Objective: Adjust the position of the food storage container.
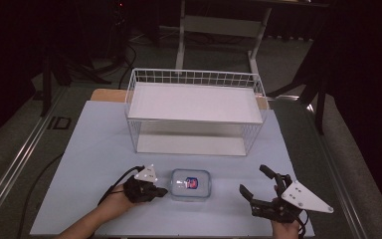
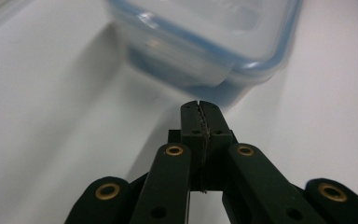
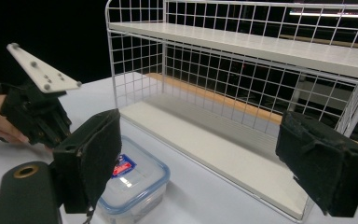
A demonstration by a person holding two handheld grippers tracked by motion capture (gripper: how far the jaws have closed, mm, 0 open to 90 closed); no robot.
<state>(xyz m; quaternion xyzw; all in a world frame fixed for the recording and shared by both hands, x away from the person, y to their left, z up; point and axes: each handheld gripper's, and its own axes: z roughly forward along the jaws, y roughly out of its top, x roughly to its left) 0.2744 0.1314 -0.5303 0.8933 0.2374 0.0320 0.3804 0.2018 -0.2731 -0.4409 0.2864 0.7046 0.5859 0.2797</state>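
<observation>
The left gripper (image 1: 155, 191) is held with its jaws pressed together on nothing, their tips just beside the left end of the lidded plastic food container (image 1: 191, 184); in the left gripper view the joined tips (image 2: 200, 116) are seen just short of a rounded corner of the container (image 2: 205, 42). The right gripper (image 1: 257, 186) is held to the right of the container, apart from it, with jaws spread wide and nothing between them. The container is placed on the white tabletop (image 1: 89, 164), in front of the two-tier wire shelf rack (image 1: 195, 110) and between the two grippers. Its body is clear, its lid rimmed in blue and marked with a red-and-blue label (image 3: 121, 167). No contents can be made out, so it is judged light. The plastic is judged stiff, smooth and somewhat slippery, unlikely to break. A hold across the short sides, below the lid rim, is judged most secure.
</observation>
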